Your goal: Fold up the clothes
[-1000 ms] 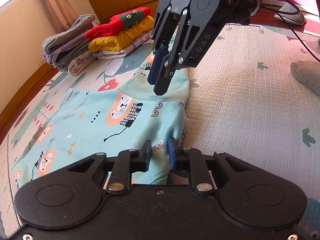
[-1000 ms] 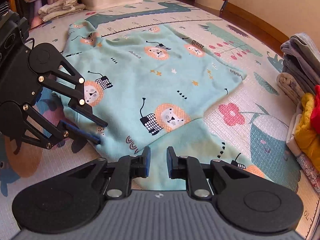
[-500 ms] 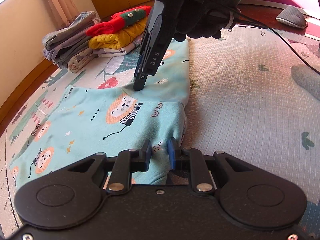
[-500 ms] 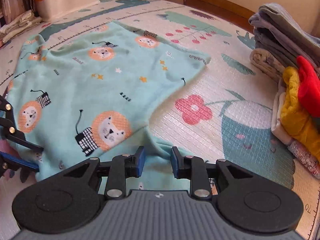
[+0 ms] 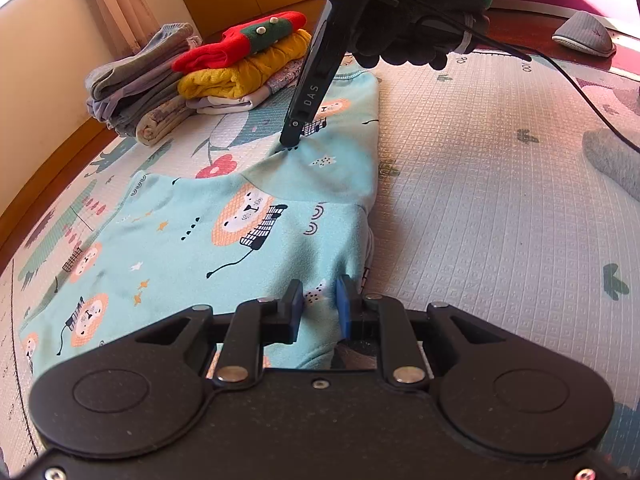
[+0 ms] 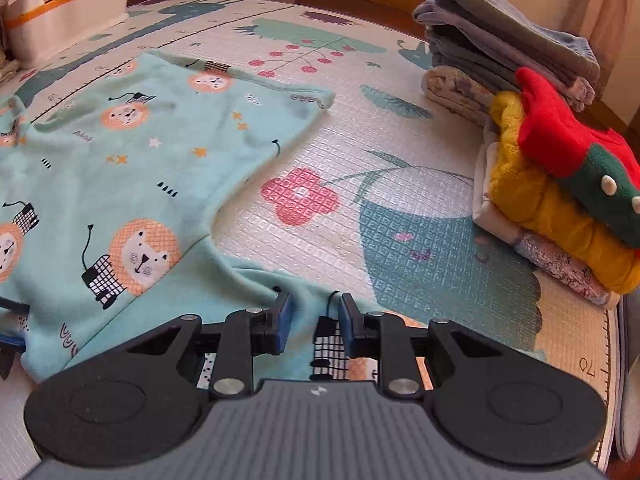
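The mint-green lion-print garment (image 5: 240, 232) lies spread on the play mat (image 5: 480, 200) on the floor, its body mostly flat, with one sleeve (image 5: 344, 128) running out straight along the near edge toward the folded stack; I can't see any completed fold across the body, though the edge nearest the left tool looks slightly doubled and bunched. The left tool (image 5: 318, 306) sits low over that edge with its blue pads a modest gap apart and cloth showing between them, not pinched as far as I can tell. The right tool (image 6: 312, 320) is down on the sleeve near where it joins the body, jaws likewise partly open, fabric puckered between them but not clamped; from the left view its tip (image 5: 290, 140) presses right at the cloth, held by a gloved hand (image 5: 420, 20). Beyond the sleeve, well apart from the body, stand 2 neat piles: a red and green knit (image 6: 580, 160) on a yellow sweater (image 6: 540, 216) and lighter pieces, and grey folded clothes (image 6: 500, 40) beside them. So I'd judge several items are already folded and this one is only laid out, with the sleeve likely about to be brought in, and the body folds all left to do
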`<state>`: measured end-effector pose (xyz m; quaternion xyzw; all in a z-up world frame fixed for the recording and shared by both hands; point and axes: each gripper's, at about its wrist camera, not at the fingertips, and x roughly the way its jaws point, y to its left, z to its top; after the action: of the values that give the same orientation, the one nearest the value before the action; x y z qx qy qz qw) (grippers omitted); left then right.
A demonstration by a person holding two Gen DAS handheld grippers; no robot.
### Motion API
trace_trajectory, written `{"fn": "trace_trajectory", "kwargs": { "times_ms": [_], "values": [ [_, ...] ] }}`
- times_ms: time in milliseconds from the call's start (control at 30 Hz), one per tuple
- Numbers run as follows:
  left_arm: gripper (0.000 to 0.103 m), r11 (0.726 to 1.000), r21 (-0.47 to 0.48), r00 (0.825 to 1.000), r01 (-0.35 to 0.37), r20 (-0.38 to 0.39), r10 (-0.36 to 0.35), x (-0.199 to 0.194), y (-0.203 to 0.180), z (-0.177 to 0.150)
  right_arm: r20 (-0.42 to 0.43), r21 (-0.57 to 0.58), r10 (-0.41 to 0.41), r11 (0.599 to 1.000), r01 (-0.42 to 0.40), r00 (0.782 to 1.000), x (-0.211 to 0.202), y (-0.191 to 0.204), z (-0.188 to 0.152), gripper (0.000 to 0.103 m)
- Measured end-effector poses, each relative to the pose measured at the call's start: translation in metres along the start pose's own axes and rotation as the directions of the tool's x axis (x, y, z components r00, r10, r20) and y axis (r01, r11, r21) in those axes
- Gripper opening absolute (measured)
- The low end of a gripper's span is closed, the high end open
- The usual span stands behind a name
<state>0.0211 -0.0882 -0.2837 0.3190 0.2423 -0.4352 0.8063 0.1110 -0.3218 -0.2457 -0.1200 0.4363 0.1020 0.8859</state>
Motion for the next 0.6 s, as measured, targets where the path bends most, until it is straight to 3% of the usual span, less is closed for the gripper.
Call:
{"fn": "trace_trajectory", "kwargs": {
  "times_ms": [167, 300, 367, 433, 567, 600],
  "values": [
    [0.016, 1.0, -0.003, 1.0, -0.001, 0.004, 0.001, 0.001, 0.0, 0.0, -0.059, 0.173, -0.12, 0.977, 0.128, 0.991, 0.001, -0.062, -0.025, 0.024],
    [0.016, 1.0, -0.005, 1.0, 0.0, 0.005, 0.0, 0.001, 0.001, 0.0, -0.059, 0.225, -0.25, 0.94, 0.257, 0.966, -0.01, -0.103, -0.039, 0.027],
    [0.016, 1.0, -0.005, 1.0, 0.0, 0.005, 0.0, 0.001, 0.001, 0.0, -0.017, 0.256, -0.248, 0.935, 0.244, 0.969, -0.021, -0.111, -0.042, 0.028],
    [0.016, 1.0, -0.006, 1.0, -0.001, 0.005, 0.001, 0.001, 0.0, 0.0, 0.032, 0.22, -0.183, 0.96, 0.172, 0.983, -0.028, -0.1, -0.041, 0.029],
    [0.016, 1.0, -0.005, 1.0, -0.001, 0.005, 0.001, 0.001, 0.0, -0.001, -0.026, 0.165, -0.18, 0.969, 0.182, 0.983, -0.017, -0.093, -0.043, 0.025],
    [0.016, 1.0, -0.004, 1.0, -0.001, 0.003, 0.001, 0.001, 0.0, 0.0, -0.041, 0.151, -0.181, 0.971, 0.185, 0.983, -0.014, -0.091, -0.044, 0.032]
  ]
}}
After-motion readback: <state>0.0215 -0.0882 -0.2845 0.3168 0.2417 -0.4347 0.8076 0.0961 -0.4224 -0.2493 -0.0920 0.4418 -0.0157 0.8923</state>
